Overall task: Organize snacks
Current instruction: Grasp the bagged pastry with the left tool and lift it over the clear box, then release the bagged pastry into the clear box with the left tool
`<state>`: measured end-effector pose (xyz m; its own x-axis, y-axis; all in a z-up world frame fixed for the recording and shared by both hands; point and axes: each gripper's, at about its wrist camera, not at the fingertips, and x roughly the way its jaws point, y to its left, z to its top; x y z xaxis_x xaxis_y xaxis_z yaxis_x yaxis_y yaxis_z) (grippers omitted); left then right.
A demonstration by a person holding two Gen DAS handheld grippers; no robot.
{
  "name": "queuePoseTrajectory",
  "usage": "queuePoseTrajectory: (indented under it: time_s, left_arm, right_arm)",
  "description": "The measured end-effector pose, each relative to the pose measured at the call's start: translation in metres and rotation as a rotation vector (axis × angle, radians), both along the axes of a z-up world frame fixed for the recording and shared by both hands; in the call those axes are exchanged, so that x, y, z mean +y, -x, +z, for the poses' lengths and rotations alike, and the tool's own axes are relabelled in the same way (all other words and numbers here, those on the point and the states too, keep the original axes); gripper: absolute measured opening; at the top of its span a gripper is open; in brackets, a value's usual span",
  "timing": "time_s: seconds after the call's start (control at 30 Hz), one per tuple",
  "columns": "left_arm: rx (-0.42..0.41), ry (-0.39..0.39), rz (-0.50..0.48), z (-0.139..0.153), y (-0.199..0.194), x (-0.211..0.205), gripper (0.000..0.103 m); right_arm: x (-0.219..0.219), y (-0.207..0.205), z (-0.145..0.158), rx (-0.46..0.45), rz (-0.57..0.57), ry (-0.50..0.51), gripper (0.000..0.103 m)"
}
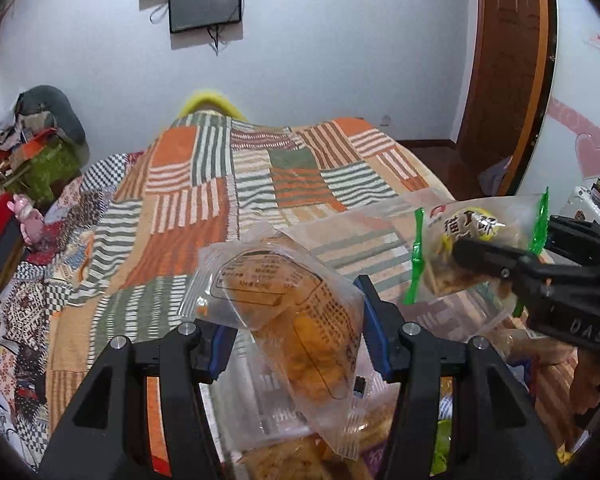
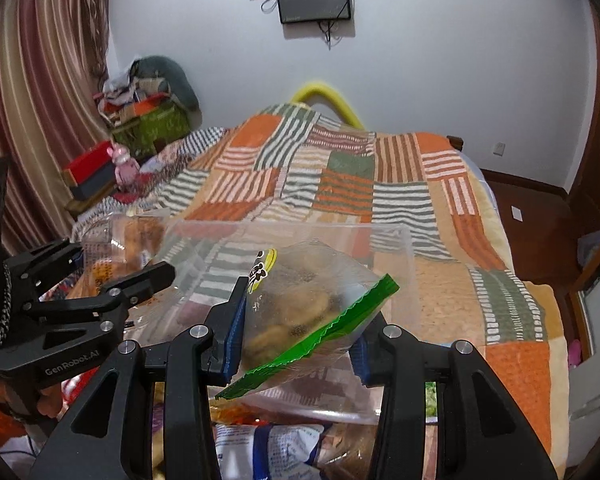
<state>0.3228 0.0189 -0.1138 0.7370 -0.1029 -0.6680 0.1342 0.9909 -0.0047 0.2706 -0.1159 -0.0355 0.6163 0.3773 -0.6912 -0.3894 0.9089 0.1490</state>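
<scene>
left gripper (image 1: 296, 320) jaws clamp clear pastry packet (image 1: 292, 312) | right gripper (image 2: 300, 336) jaws clamp green-edged snack packet (image 2: 300, 312)

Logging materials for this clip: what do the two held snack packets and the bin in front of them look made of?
Left packet: thin clear glossy plastic film, crinkled, contents showing through. Green-edged packet: similar clear film with green crimped seals. Bin: clear rigid plastic, seemingly; the quilt shows through its straight walls.
</scene>
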Motion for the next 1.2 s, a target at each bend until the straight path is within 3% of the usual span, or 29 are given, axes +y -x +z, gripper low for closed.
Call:
queuePoseTrajectory:
  time_s: [0.27, 0.4, 0.6, 0.77, 1.2]
  left_arm:
    - [0.068, -0.032, 0.005, -0.021, -0.023, -0.008, 0.055]
    - [0.109, -0.012, 0.019, -0.030, -0.031, -0.006, 0.056]
    - [0.108, -0.013, 0.033, -0.031, -0.028, -0.005, 0.058]
    - [0.073, -0.007, 0.024, -0.017, -0.017, -0.004, 0.063]
    - [-0.037, -0.026, 0.025, 0.037, 0.040, 0.006, 0.078]
  right_arm:
    - [0.004, -0.014, -0.018, 0.079, 0.028, 0.041, 0.040]
    - [0.005, -0.021, -0.024, 0.115, 0.031, 0.055, 0.040]
    - [-0.001, -0.022, -0.019, 0.107, 0.012, 0.071, 0.044]
    - [-0.003, -0.015, -0.003, 0.054, 0.000, 0.082, 0.069]
    - [-0.023, 0.025, 0.034, -0.037, 0.016, 0.077, 0.076]
